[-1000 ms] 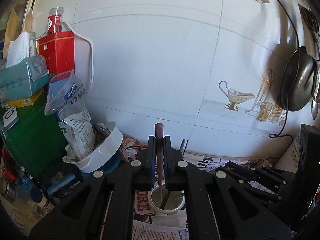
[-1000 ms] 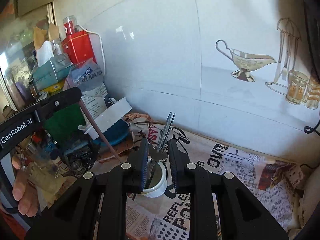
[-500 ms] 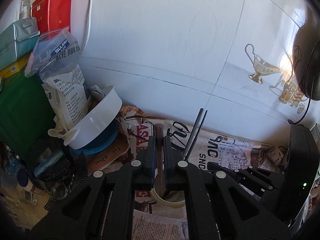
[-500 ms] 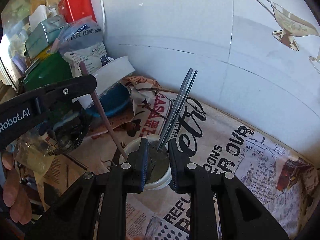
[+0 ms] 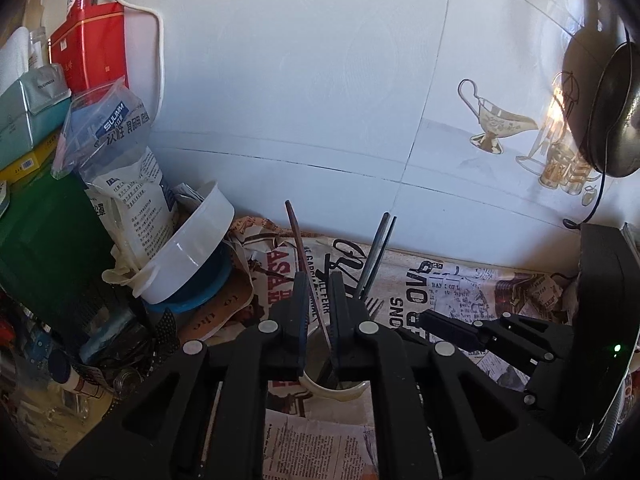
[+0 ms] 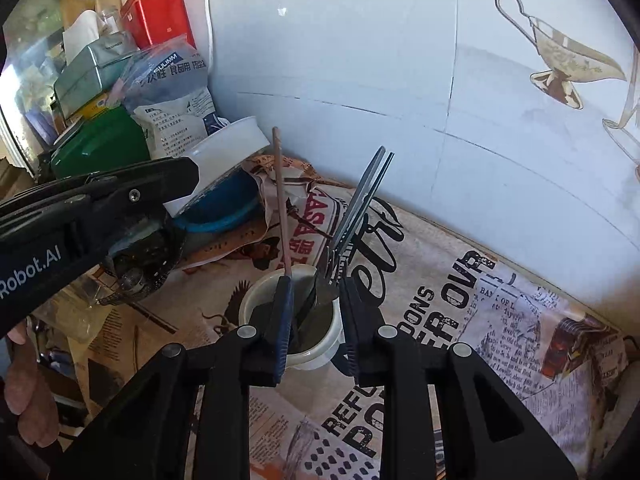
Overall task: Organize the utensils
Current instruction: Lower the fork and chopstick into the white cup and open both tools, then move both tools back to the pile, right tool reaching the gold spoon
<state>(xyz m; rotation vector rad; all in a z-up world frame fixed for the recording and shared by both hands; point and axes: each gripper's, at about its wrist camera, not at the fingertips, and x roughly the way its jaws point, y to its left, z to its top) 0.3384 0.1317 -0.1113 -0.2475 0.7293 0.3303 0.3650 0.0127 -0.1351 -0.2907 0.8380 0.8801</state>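
Note:
A white cup (image 5: 340, 394) (image 6: 256, 292) stands on the newspaper-covered counter. A brown stick-like utensil (image 5: 298, 240) (image 6: 280, 192) stands in it and leans left, passing loosely through my left gripper (image 5: 320, 292). That gripper's jaws are opening, with a gap beside the stick. A pair of grey metal forks (image 5: 376, 252) (image 6: 360, 200) also stands in the cup, handles up towards the wall. My right gripper (image 6: 316, 300) straddles the fork heads over the cup. Its jaws are opening too, and the pads are clear of the forks.
At the left are a tilted white bowl (image 5: 188, 256) on a blue dish, printed bags (image 5: 124, 168), a red tin (image 5: 92, 52) and a green box (image 5: 44, 240). A black pan (image 5: 600, 112) hangs on the tiled wall at the right. A person's hand (image 6: 28, 408) shows low on the left.
Both grippers have sunk towards the cup and tipped further down, lowering the stick and the forks into it. Both pairs of jaws have parted, and the brown stick now leans left.

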